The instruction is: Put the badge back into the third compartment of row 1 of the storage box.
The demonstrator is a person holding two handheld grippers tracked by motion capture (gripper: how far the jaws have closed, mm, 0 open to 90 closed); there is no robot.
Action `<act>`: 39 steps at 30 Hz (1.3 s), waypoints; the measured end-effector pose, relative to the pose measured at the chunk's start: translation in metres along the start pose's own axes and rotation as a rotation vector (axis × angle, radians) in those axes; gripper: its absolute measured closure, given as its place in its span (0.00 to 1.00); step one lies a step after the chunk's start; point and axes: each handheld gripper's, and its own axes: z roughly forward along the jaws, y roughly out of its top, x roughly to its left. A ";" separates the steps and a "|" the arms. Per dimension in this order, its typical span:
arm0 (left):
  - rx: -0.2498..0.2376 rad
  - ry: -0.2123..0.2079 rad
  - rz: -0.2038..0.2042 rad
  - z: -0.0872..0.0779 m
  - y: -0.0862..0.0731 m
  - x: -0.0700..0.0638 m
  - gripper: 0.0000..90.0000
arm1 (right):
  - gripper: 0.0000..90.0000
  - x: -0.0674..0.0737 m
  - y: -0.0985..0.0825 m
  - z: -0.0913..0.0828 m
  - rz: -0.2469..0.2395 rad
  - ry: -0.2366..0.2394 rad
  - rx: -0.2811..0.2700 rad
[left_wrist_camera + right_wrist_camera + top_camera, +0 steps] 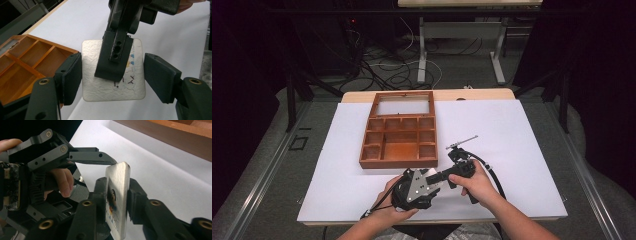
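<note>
A white square tile (100,91) with a small printed picture hangs just above the table. My left gripper (113,76) is shut on its two side edges. One finger (113,57) of my right gripper lies flat over the tile's printed face. In the right gripper view, my right gripper (117,188) is shut on the tile (118,173), one pad on each face, and a left-gripper finger (92,157) touches the tile's top edge. Seen from above, both grippers meet in front of the wooden compartment tray (398,161): left gripper (432,179), right gripper (443,175).
The wooden tray (32,50) has several small compartments and lies on a white sheet (512,150) covering the table. Its brown side wall (175,137) is close behind the grippers. Beyond the table's far edge are another table's legs (422,55) and floor cables.
</note>
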 end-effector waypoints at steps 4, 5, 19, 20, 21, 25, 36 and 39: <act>0.000 -0.003 -0.006 0.000 -0.001 0.000 0.37 | 0.91 -0.002 0.000 -0.001 0.018 0.022 0.002; 0.001 -0.005 -0.009 0.000 -0.001 0.000 0.37 | 0.92 -0.003 0.000 0.000 0.021 0.026 -0.001; 0.016 -0.014 -0.065 0.001 -0.004 0.004 0.30 | 0.94 -0.011 0.001 -0.001 0.032 -0.005 0.011; 0.016 -0.012 -0.068 0.001 -0.004 0.005 0.29 | 0.94 -0.011 0.001 -0.002 0.033 -0.012 0.010; 0.020 -0.012 -0.074 0.001 -0.004 0.005 0.29 | 0.94 -0.012 0.002 -0.002 0.028 -0.016 0.008; 0.015 -0.001 -0.086 0.001 -0.005 0.006 0.28 | 0.94 -0.013 0.002 -0.003 0.031 -0.033 0.000; 0.006 0.012 -0.128 0.001 -0.008 0.012 0.21 | 0.94 -0.017 0.011 -0.012 0.018 -0.074 -0.039; 0.006 0.010 -0.141 0.000 -0.008 0.015 0.19 | 0.94 -0.017 0.015 -0.015 0.012 -0.085 -0.051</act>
